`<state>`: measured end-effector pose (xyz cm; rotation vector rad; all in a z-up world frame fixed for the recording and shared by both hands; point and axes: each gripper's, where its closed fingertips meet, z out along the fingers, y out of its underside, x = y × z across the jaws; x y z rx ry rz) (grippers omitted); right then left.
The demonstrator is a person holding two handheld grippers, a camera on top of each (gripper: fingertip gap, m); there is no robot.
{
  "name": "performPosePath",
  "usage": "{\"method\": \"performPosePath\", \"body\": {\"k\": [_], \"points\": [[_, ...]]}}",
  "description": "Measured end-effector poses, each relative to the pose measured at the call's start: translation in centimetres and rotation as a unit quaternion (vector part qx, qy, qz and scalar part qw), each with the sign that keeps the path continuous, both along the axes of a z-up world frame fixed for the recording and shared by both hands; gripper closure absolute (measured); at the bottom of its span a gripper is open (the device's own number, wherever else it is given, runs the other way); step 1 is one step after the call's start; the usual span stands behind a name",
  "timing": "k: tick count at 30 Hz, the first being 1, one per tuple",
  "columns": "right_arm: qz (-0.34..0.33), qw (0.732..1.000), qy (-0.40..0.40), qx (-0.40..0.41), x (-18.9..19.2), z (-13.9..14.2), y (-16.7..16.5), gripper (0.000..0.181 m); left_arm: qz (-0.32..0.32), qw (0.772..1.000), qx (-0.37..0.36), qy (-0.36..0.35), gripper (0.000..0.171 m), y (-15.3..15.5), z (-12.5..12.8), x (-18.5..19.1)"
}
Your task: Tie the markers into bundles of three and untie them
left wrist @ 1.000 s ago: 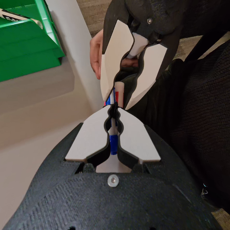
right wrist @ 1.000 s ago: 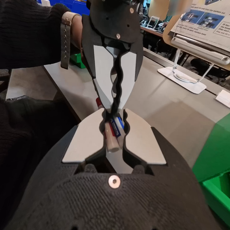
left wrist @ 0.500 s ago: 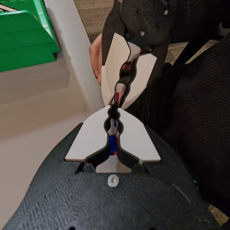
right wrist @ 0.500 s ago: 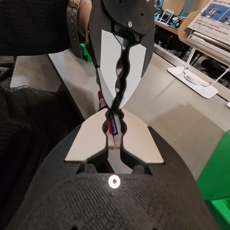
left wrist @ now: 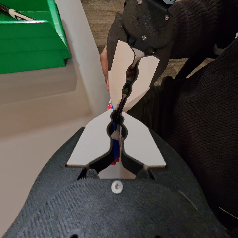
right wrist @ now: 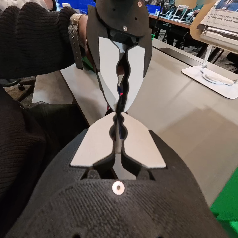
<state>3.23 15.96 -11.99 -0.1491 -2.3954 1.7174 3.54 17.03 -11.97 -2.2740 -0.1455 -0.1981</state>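
Markers point(left wrist: 115, 148) slid deeper between jaws, both grippers clamped tip-to-tip

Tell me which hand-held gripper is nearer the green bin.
Right. The right hand-held gripper has the green bin close beside it, on its right. The left hand-held gripper, meeting it tip to tip on the same markers, has the bin farther off, ahead to its left.

Even indoor light from overhead, soft shadows on the pale table point(right wrist: 173, 103), strong wide-angle bending at the edges, green bin point(left wrist: 32, 42) slightly smeared, background desks out of focus, near black casings blurred.
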Motion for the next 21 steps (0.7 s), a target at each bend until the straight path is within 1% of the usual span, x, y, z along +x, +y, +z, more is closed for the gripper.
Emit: {"method": "performPosePath", "body": {"k": [3,6,9,11,12,14,17,19,21], "points": [[-0.014,1.0,-0.006,-0.012,-0.5,0.4,0.2,0.179,0.026,0.999,0.017,0.02,0.157,0.0,0.8,-0.9],[-0.028,0.999,-0.021,-0.031,-1.2,1.0,0.7,0.179,0.067,0.996,0.041,0.031,0.145,-0.5,1.8,-2.3],[-0.044,0.997,-0.034,-0.046,-1.9,1.3,1.2,0.179,0.105,0.992,0.048,0.044,0.13,-1.3,2.1,-3.8],[-0.06,0.997,-0.032,-0.046,-2.5,1.2,1.5,0.179,0.148,0.985,0.064,0.064,0.121,-1.9,2.5,-5.2],[-0.069,0.996,-0.031,-0.045,-2.8,1.2,1.7,0.179,0.183,0.977,0.083,0.075,0.114,-2.2,2.9,-6.1],[-0.087,0.995,-0.033,-0.045,-3.4,1.2,2.1,0.179,0.24,0.959,0.123,0.084,0.114,-3.3,3.4,-7.0],[-0.108,0.991,-0.046,-0.062,-4.2,1.5,2.6,0.179,0.306,0.929,0.196,0.064,0.109,-4.9,3.5,-6.8],[-0.116,0.988,-0.058,-0.079,-4.5,1.9,2.8,0.179,0.343,0.904,0.255,0.016,0.105,-5.5,3.3,-6.1],[-0.123,0.985,-0.072,-0.1,-4.8,2.4,3.0,0.179,0.362,0.874,0.317,-0.069,0.103,-5.5,2.8,-5.3]]}}
